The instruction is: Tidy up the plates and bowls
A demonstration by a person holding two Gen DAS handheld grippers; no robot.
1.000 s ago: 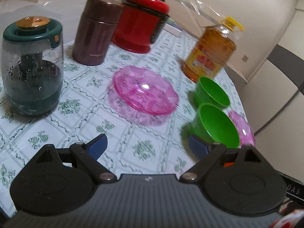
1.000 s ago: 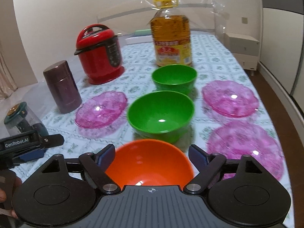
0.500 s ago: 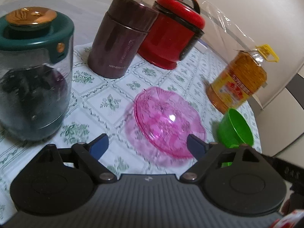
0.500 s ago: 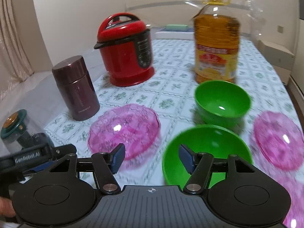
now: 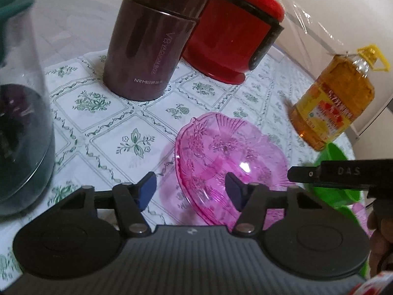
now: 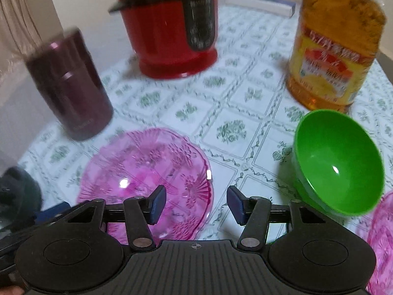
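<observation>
Both grippers are closing in on the pink plate [image 5: 228,162] compared with a second ago; the orange bowl that was sitting under the right gripper [image 6: 195,205] is no longer in its view, and both sets of jaws are narrower than before. Left gripper [image 5: 190,191] is hovering low at the plate's near rim, jaws partly open, holding nothing, right pad over the plate, left pad off it. Right gripper is also partly open and empty, with the plate's right edge just ahead of its left pad. Plate is sitting on the tablecloth [image 5: 103,132] between the maroon flask [image 5: 152,44] and the green bowl [image 6: 339,164], oil bottle [image 6: 334,49] behind.

Risks, as judged: the thin, slick, sloped rim is likely slipping out of a shallow pinch; both tools are converging on one plate and could be colliding; a sideways shove could be pushing it into the flask.
</observation>
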